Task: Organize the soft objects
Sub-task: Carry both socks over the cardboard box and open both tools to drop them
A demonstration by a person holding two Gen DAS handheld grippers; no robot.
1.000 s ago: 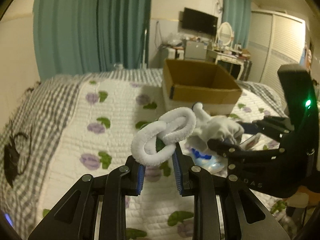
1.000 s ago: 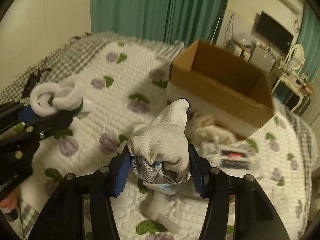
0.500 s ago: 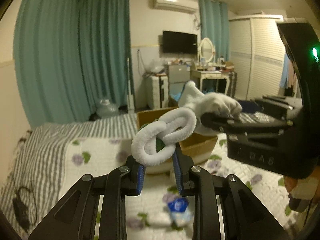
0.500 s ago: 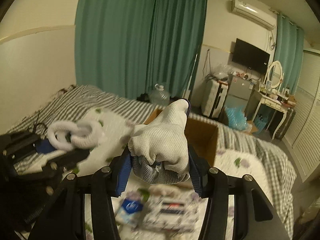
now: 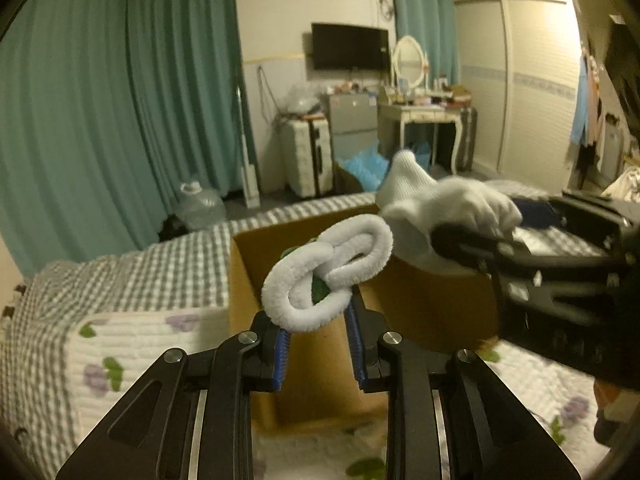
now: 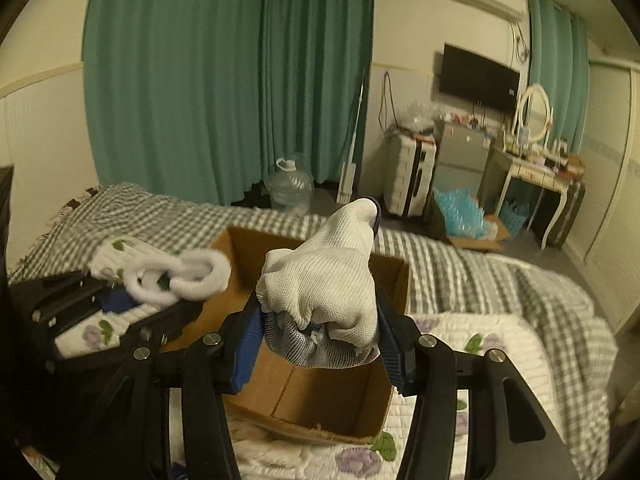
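Bed (image 6: pixel 500 344) with floral quilt carries an open cardboard box (image 6: pixel 320 400), standing on the quilt near the bed's far edge; the box looks empty as far as its floor shows. Right gripper (image 6: pixel 316 344) is clamped on a bunched white knit glove (image 6: pixel 324 280), held above the box's opening. Left gripper (image 5: pixel 316 328) pinches a fluffy white chenille loop (image 5: pixel 328 276) by its lower bend, over the box's left wall. Both items are probably very light, soft and compressible, not fragile. The glove bulk is squeezed mid-bundle, which suits it; loose cuff mesh hangs below. The loop is springy and could slip or twist, so the thick bend is the best hold.
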